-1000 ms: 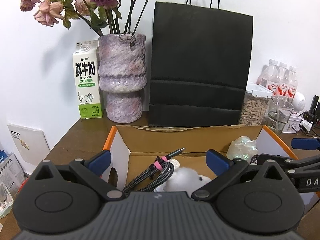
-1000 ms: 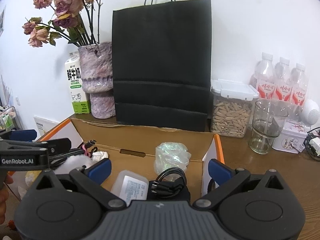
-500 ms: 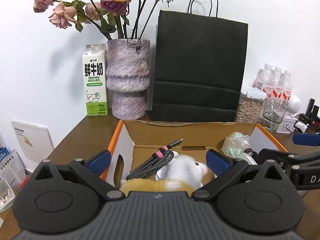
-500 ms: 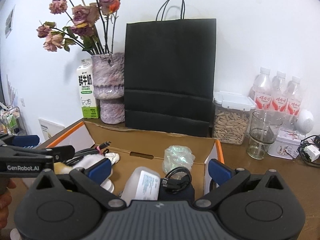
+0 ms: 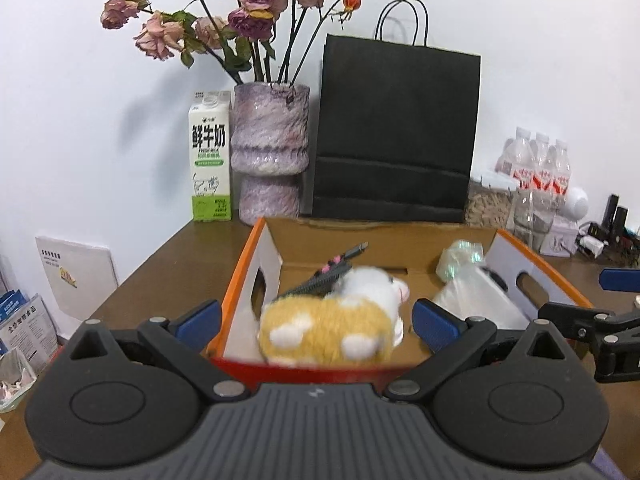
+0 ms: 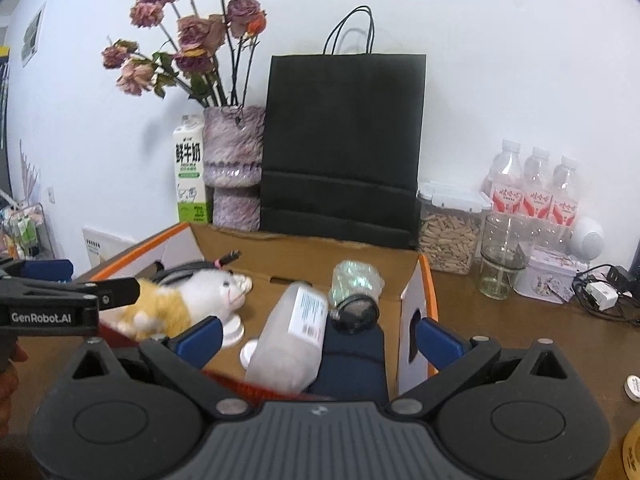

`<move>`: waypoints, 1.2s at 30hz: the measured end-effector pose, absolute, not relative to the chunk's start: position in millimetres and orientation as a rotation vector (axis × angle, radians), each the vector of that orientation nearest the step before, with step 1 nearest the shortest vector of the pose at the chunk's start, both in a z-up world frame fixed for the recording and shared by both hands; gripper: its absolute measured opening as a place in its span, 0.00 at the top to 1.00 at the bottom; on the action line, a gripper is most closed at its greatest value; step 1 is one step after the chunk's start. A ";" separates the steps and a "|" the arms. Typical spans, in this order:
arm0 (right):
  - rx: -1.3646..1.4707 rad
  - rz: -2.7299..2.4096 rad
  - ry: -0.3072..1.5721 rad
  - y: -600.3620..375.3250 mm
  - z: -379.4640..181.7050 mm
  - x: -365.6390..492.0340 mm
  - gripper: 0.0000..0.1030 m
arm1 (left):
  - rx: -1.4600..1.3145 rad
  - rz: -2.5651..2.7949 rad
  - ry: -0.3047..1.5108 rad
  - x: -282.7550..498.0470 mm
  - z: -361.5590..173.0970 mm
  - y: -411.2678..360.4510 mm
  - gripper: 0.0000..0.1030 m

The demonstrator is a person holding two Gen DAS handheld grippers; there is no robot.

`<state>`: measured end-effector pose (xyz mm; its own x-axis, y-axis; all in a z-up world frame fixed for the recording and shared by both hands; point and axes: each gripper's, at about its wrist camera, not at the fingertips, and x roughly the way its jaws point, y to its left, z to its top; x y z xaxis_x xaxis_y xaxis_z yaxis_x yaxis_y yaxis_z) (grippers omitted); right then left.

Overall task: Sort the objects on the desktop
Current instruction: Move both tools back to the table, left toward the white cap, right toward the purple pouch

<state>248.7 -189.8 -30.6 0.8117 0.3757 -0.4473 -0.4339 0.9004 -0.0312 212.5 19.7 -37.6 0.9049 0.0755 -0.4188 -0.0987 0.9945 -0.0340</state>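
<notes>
We saw a fluffy yellow-and-white toy [image 5: 332, 322] in the box [image 5: 240, 280]. Our left tongs [image 5: 316, 318] and right tongs [image 6: 318, 332] were wide open, holding nothing.

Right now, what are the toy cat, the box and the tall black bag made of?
The toy cat looks like soft plush: fuzzy orange and white fur. The box seems to be cardboard: dull brown inside, with orange edges and cut hand holes. The bag looks like matte black paper: it stands stiffly with sharp creases across it, and its thin handles may be cord.
</notes>
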 end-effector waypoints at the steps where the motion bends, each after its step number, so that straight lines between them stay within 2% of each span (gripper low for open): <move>1: -0.136 0.435 0.455 -190.2 -32.3 245.5 0.00 | -0.053 0.089 0.435 208.7 -39.2 20.0 0.00; 17: -0.114 0.422 0.591 -215.7 -78.8 183.2 0.00 | -0.051 0.122 0.523 140.2 -72.2 45.2 0.00; 36: -0.128 0.425 0.691 -215.0 -104.7 164.6 0.00 | -0.051 0.101 0.659 127.9 -94.4 51.3 0.00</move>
